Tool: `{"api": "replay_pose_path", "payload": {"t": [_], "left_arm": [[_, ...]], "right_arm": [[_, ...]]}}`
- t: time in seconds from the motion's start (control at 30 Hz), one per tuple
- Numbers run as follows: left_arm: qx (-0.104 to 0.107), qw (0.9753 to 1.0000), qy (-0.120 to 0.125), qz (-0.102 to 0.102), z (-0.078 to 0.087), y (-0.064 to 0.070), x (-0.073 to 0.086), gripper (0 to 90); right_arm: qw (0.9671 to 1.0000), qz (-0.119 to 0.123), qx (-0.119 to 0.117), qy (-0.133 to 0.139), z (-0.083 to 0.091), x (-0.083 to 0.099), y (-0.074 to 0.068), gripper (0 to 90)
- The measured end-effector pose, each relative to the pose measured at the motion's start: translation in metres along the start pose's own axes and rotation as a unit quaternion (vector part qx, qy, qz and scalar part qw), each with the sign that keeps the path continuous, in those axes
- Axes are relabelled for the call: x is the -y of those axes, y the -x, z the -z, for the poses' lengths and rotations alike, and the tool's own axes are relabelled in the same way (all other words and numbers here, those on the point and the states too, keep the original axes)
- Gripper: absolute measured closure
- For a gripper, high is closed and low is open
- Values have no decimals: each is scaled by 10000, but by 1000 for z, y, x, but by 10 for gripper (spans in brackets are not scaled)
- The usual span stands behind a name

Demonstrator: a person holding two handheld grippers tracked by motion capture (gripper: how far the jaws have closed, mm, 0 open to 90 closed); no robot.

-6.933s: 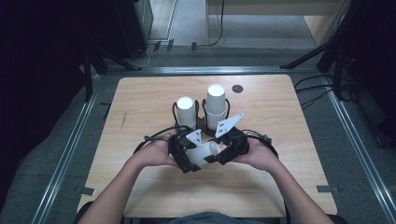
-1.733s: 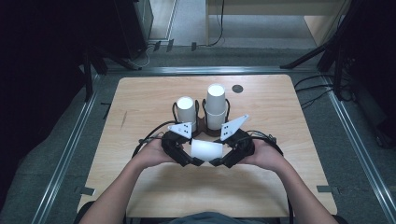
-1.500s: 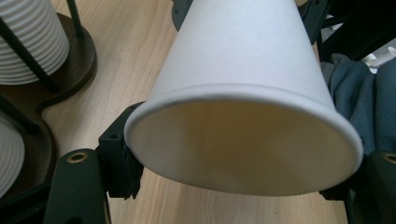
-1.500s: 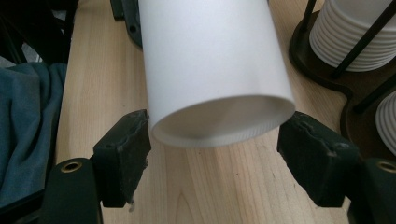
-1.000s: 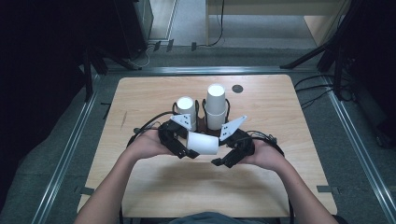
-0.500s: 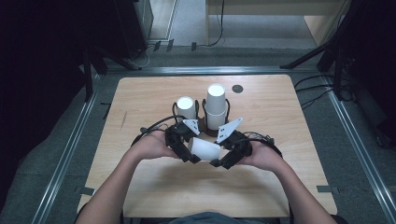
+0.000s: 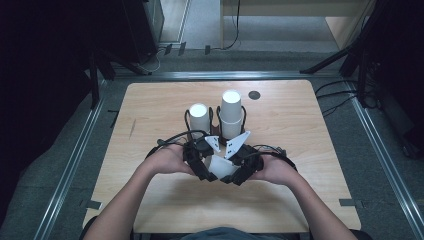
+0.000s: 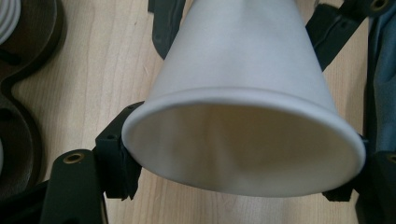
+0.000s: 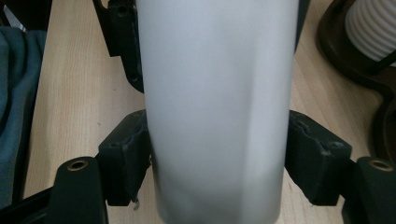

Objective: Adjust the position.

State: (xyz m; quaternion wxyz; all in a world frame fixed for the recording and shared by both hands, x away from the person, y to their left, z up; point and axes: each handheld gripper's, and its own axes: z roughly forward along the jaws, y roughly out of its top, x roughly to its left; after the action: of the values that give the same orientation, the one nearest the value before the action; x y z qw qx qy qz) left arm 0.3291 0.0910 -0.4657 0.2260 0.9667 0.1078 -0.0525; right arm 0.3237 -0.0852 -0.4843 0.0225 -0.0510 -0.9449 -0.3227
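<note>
Paper cup (image 7: pixel 220 166) lies sideways, clamped by left claw (image 7: pixel 206 170) and right claw (image 7: pixel 235 172).

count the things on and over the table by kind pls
white cups: 3 – one held, one in the left holder ring, one taller, maybe a stack, in the right ring
tongs: 2 – left, right
dark cup holder: 1
dark round spot: 1
total: 7
</note>
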Motion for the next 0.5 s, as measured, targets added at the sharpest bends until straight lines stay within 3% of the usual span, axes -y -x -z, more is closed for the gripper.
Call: {"api": "replay_pose_path", "payload": {"t": [0.13,0.23,0.33,0.5], "left_arm": [[12,10000,-33,-23,-1,0,1,240],[37,10000,86,-8,-1,-1,2,215],[-90,9998,170,36,-1,-1,3,139],[-142,9990,429,30,2,-3,7,126]], "right_arm": [[10000,64,-26,-27,-2,0,-1,334],[10000,74,-34,-12,0,-1,0,331],[10000,80,4,46,2,0,0,329],[9999,34,43,119,7,1,1,328]]}}
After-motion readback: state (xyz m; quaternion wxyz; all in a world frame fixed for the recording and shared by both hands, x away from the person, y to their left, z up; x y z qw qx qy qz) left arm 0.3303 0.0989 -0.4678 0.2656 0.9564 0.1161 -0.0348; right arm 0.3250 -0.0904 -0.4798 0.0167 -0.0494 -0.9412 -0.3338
